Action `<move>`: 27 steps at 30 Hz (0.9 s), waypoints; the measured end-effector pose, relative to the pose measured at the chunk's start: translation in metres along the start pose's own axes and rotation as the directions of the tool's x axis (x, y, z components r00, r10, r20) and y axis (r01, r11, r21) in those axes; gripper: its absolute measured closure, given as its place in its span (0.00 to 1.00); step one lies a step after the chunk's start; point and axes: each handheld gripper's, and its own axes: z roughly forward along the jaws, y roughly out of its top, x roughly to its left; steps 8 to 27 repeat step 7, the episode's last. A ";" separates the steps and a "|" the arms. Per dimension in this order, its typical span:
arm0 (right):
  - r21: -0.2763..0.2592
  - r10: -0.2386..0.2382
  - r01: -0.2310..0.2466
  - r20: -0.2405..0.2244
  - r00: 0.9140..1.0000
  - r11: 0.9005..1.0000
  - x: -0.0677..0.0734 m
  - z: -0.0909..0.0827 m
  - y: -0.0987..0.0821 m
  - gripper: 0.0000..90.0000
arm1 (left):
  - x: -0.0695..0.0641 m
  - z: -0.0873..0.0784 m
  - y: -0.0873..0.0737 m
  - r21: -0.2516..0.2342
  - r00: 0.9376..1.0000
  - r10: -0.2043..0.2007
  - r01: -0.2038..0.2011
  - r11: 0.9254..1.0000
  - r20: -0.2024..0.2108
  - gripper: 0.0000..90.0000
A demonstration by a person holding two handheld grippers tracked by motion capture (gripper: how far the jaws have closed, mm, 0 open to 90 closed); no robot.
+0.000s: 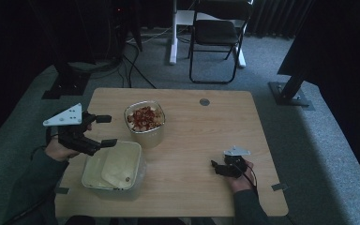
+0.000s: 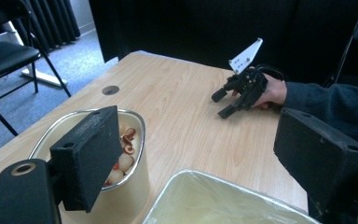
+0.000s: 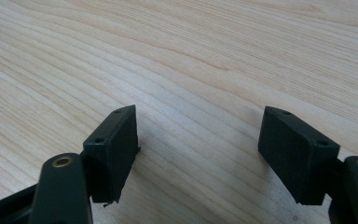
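A metal-rimmed tub (image 1: 144,123) of red and white food pieces stands on the wooden table (image 1: 197,131), left of centre; in the left gripper view the tub (image 2: 135,186) is at lower left. In front of it sits a shallow cream container (image 1: 112,166), its corner (image 2: 214,200) showing in the left gripper view. My left gripper (image 1: 107,130) hovers at the table's left edge above that container, open, with nothing between its jaws (image 2: 205,154). My right gripper (image 1: 215,168) rests low on the table at the right, open over bare wood (image 3: 198,149); from the left gripper it appears farther off (image 2: 222,103).
A round grommet hole (image 1: 204,101) lies near the table's far edge. A black folding chair (image 1: 215,37) and stand legs are on the carpet beyond. Bare wood stretches between the tub and the right gripper.
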 end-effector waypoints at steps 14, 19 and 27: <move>0.000 -0.002 0.002 0.001 1.000 1.000 0.000 0.000 0.000 0.31 | 0.003 0.000 0.000 -0.003 1.000 -0.008 0.008 1.000 -0.018 0.17; 0.000 -0.002 0.002 0.001 1.000 1.000 0.000 0.000 0.000 0.31 | 0.003 0.000 0.000 -0.003 1.000 -0.008 0.008 1.000 -0.018 0.17; 0.000 -0.002 0.002 0.001 1.000 1.000 0.000 0.000 0.000 0.31 | 0.003 0.000 0.000 -0.003 1.000 -0.008 0.008 1.000 -0.018 0.17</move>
